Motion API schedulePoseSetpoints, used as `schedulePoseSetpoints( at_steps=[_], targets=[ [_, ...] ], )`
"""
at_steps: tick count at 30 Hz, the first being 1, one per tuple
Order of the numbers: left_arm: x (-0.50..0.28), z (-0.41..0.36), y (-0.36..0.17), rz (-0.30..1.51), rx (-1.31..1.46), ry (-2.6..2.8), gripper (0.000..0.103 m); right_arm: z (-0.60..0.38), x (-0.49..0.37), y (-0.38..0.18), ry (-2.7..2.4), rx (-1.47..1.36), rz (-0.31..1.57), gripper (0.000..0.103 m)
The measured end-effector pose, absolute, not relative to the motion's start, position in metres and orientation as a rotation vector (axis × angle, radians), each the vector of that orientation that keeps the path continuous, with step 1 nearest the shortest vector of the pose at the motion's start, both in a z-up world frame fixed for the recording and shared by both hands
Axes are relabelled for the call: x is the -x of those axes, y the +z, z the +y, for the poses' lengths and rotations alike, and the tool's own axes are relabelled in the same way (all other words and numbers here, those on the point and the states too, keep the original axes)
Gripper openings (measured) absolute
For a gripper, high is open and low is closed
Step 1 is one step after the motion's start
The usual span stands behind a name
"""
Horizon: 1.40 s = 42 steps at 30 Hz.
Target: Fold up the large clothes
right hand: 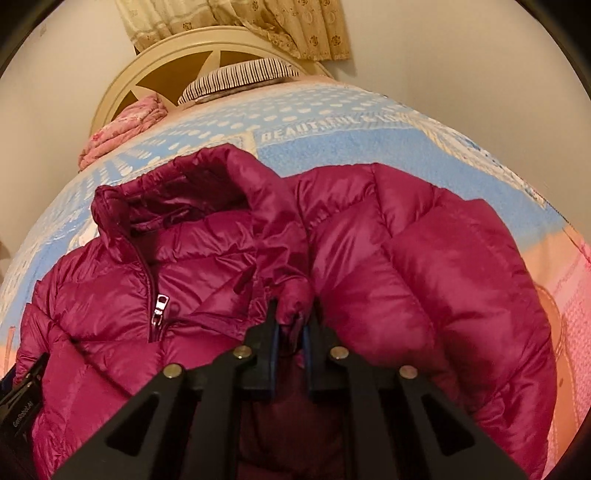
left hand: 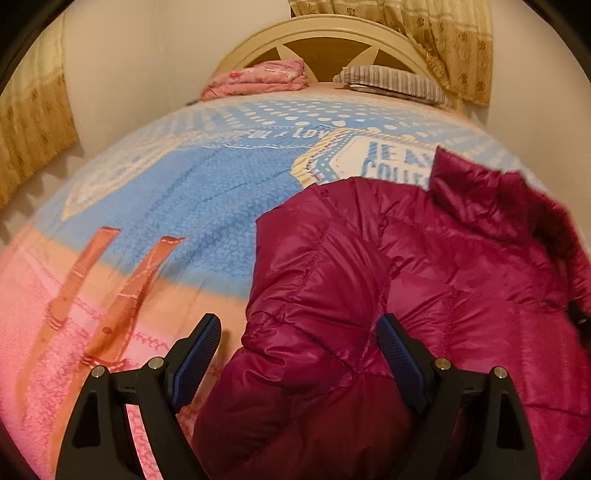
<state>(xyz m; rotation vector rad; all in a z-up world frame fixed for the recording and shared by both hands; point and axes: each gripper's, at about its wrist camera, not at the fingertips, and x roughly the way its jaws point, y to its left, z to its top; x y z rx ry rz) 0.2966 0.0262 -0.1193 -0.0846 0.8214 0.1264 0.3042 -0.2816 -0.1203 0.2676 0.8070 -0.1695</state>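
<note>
A magenta puffer jacket lies on the bed, zipped at the front, its collar standing up. My left gripper is open; its jaws straddle the jacket's left sleeve and shoulder without closing on it. In the right wrist view the jacket fills the middle, with its silver zipper pull at centre left. My right gripper is shut on a bunched end of the right sleeve, which is folded in over the chest.
The bed carries a blue, pink and white printed blanket. A folded pink quilt and a striped pillow lie by the cream headboard. Curtains hang behind. The left gripper's body shows at the left edge.
</note>
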Motion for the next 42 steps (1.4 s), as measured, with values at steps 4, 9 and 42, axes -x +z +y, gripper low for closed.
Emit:
schedulePoseSetpoints(
  at_steps=[4,9,42],
  targets=[
    [-0.302,0.038,-0.076,0.758,0.232,0.026,0.087,-0.285,-0.302,-0.121,-0.156,-0.296,0.795,0.012],
    [-0.362,-0.003,-0.028,0.792,0.206,-0.175,0.088,-0.289,-0.298,-0.124,-0.138,-0.327,0.781,0.012],
    [-0.346,-0.048,-0.111,0.921,0.127,-0.141,0.017,-0.295,-0.294,-0.125,-0.12,-0.359,0.766,0.012]
  ],
)
